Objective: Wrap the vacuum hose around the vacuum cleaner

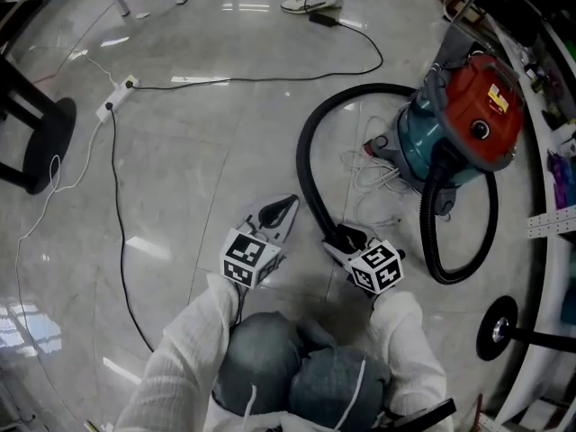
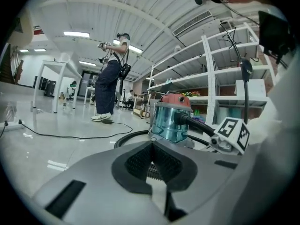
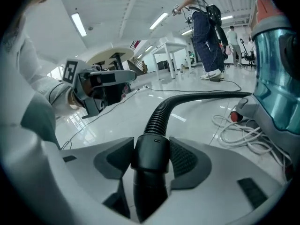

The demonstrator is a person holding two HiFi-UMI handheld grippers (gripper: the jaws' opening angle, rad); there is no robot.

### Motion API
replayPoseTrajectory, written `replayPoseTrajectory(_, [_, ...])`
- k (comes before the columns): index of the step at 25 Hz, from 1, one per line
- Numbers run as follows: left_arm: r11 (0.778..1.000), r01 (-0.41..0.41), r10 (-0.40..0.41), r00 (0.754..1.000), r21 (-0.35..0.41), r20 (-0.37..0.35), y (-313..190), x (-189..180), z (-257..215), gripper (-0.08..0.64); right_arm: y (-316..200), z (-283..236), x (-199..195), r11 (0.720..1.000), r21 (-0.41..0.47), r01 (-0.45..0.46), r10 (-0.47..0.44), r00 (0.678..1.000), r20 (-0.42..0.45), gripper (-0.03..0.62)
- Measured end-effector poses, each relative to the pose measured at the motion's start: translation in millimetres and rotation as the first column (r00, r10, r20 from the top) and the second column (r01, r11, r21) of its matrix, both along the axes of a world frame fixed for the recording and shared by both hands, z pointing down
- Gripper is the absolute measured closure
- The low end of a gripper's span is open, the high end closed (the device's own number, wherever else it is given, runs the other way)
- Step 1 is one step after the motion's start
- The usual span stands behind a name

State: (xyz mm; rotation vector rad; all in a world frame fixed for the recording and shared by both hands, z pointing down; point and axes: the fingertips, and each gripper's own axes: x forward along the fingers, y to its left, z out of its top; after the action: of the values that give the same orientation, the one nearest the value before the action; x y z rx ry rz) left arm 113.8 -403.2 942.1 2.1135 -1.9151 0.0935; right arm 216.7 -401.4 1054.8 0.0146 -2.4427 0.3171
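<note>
Nearest, by the person's knees, the left claw [image 1: 281, 210] is pressed together on nothing, low over the floor [image 1: 189, 142]. Just right of it, the right claw [image 1: 346, 238] clamps the black end cuff of the vacuum hose [image 1: 310, 165]. The hose arcs away and rightward to the red-topped vacuum cleaner [image 1: 459, 115], with a loose white cable [image 1: 371, 176] on the floor inside the curve.

workshop hall: white shelving [image 2: 209, 78], glossy floor [image 1: 198, 151]
</note>
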Motion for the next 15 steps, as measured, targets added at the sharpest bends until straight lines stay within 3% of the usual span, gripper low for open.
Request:
replayPoseTrajectory(7, [0.999, 0.011, -0.012, 1.000, -0.032, -0.021, -5.0, -4.5, 31.9, 0.558, -18.3, 47.2, -0.4, 1.000, -0.005, 0.027, -0.027, 0.993, -0.112, 0.356])
replayPoseTrajectory(10, [0.999, 0.002, -0.003, 1.000, -0.045, -0.008, -5.9, -3.2, 40.7, 0.558, -28.0, 59.7, -2.5, 0.998, -0.051, -0.032, 0.028, 0.996, -0.087, 0.360])
replayPoseTrajectory(11, [0.999, 0.000, 0.000, 1.000, -0.045, -0.005, -6.0, -2.9, 42.9, 0.558, -36.9, 59.6, -3.3, 0.993, -0.068, -0.096, 0.092, 0.994, -0.053, 0.399])
replayPoseTrajectory(12, [0.999, -0.002, 0.002, 1.000, -0.044, -0.002, -6.0, -2.8, 45.1, 0.558, -48.2, 58.5, -3.0, 0.982, -0.081, -0.169, 0.168, 0.986, -0.022, 0.503])
replayPoseTrajectory(13, [0.999, -0.003, 0.003, 1.000, -0.043, -0.001, -6.0, -2.9, 47.8, 0.558, -58.4, 57.7, -1.9, 0.971, -0.086, -0.224, 0.225, 0.974, -0.004, 0.563])
replayPoseTrajectory(15, [0.999, 0.001, -0.002, 1.000, -0.048, -0.008, -6.3, -3.8, 53.9, 0.558, -68.4, 59.0, 1.1, 0.965, -0.075, -0.250, 0.250, 0.968, -0.010, 0.563])
